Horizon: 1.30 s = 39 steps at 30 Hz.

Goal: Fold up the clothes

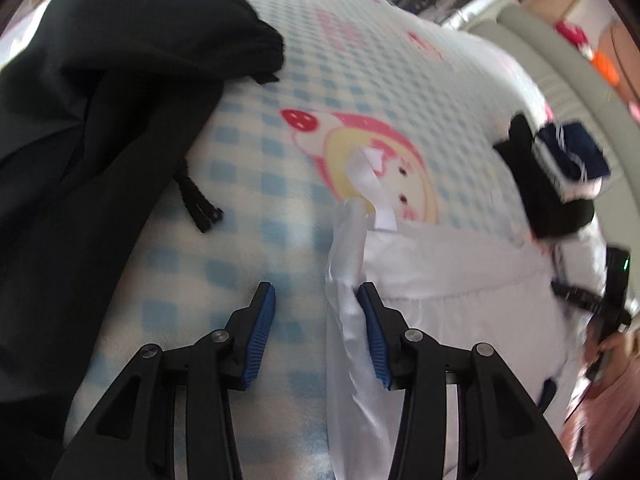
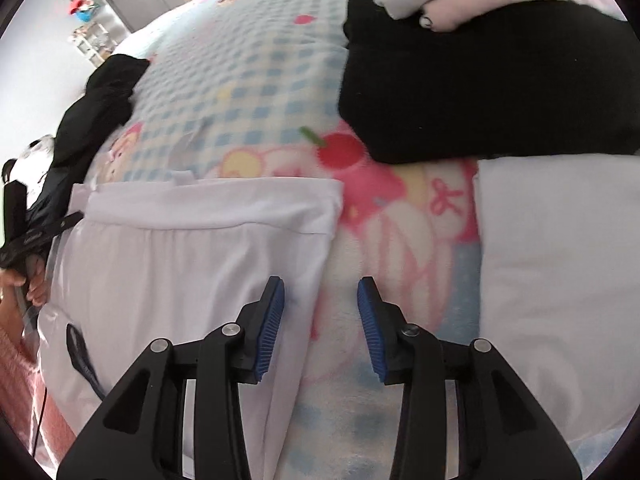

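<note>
On the bed's left, a dark garment (image 1: 80,120) runs out of frame, its shape unreadable. Checked blue-and-white cartoon blanket (image 1: 248,184) covers the bed; blurred shelves behind. White garment (image 2: 192,240) lies flat between both tools, waistband toward the far side, long axis running toward us. Left gripper (image 1: 316,312) fingers apart at its satin edge; right gripper (image 2: 320,312) fingers apart at its right edge.

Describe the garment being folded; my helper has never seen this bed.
On the checked blanket printed with cartoon girls, look to the near edge between the two open grippers. The white garment lies flat there, waistband away from the person. Unlike the black clothes and the plain white fold, it has satin ribbons.
</note>
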Motion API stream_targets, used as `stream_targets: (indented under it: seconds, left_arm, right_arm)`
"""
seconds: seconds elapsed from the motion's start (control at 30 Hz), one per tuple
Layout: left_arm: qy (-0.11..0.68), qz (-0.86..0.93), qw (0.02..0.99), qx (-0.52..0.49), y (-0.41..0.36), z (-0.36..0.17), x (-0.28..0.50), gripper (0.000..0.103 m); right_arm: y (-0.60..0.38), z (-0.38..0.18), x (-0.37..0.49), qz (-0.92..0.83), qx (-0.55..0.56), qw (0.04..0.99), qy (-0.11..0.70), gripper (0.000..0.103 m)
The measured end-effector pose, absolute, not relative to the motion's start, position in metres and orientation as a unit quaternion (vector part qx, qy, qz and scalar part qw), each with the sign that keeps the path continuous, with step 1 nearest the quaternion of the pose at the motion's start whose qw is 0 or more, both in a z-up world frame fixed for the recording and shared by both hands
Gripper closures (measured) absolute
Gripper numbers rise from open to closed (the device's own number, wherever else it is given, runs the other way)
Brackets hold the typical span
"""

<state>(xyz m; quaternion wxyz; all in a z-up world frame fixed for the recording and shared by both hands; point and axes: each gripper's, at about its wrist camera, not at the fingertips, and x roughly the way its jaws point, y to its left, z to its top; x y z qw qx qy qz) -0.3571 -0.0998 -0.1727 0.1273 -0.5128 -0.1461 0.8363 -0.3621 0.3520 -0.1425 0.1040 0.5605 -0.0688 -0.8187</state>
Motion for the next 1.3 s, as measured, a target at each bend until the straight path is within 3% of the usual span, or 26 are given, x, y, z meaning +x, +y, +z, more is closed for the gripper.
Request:
stream_targets:
  seconds: [0.1, 0.23, 0.37, 0.53, 0.63, 0.77, 0.9, 0.93, 0.97, 1.07, 1.17, 1.3]
  left_arm:
    - [-0.128, 0.843, 0.117, -0.510, -0.096, -0.171, -0.363, 0.058]
    - [-0.118, 0.857, 0.102, -0.491, -0.104, -0.159, -0.358, 0.058]
    - [-0.107, 0.869, 0.091, -0.474, -0.114, -0.149, -0.354, 0.058]
    - [-0.120, 0.864, 0.114, -0.475, -0.130, -0.148, -0.352, 0.058]
    - [-0.134, 0.851, 0.175, -0.477, -0.120, -0.151, -0.350, 0.058]
    - [-0.089, 0.841, 0.199, -0.496, -0.088, -0.160, -0.355, 0.058]
    - [-0.064, 0.835, 0.194, -0.510, -0.065, -0.173, -0.368, 0.059]
    - [-0.059, 0.837, 0.194, -0.509, -0.060, -0.173, -0.371, 0.070]
    - [-0.052, 0.840, 0.193, -0.505, -0.056, -0.172, -0.372, 0.090]
    - [-0.025, 0.861, 0.181, -0.475, -0.046, -0.158, -0.373, 0.095]
    - [-0.053, 0.879, 0.166, -0.444, -0.060, -0.141, -0.373, 0.095]
    - [-0.088, 0.866, 0.152, -0.468, -0.077, -0.158, -0.383, 0.094]
  right_arm:
    - [0.341, -0.147, -0.365, -0.821, 0.560, 0.105, -0.048, 0.063]
    - [0.313, -0.167, -0.375, -0.821, 0.564, 0.070, 0.056, 0.067]
    - [0.321, -0.164, -0.373, -0.827, 0.557, 0.027, 0.077, 0.068]
    - [0.324, -0.149, -0.372, -0.837, 0.541, -0.020, 0.074, 0.068]
    - [0.321, -0.138, -0.373, -0.851, 0.522, -0.015, 0.060, 0.068]
    - [0.325, -0.119, -0.377, -0.880, 0.475, -0.002, 0.017, 0.063]
    - [0.326, -0.141, -0.398, -0.844, 0.531, 0.053, -0.045, 0.063]
    - [0.321, -0.146, -0.399, -0.843, 0.534, 0.055, -0.040, 0.063]
    - [0.317, -0.151, -0.399, -0.841, 0.536, 0.058, -0.034, 0.063]
    - [0.305, -0.159, -0.395, -0.844, 0.533, 0.068, 0.002, 0.096]
    - [0.300, -0.146, -0.382, -0.869, 0.487, 0.075, 0.043, 0.097]
    - [0.330, -0.142, -0.382, -0.882, 0.468, 0.052, -0.026, 0.097]
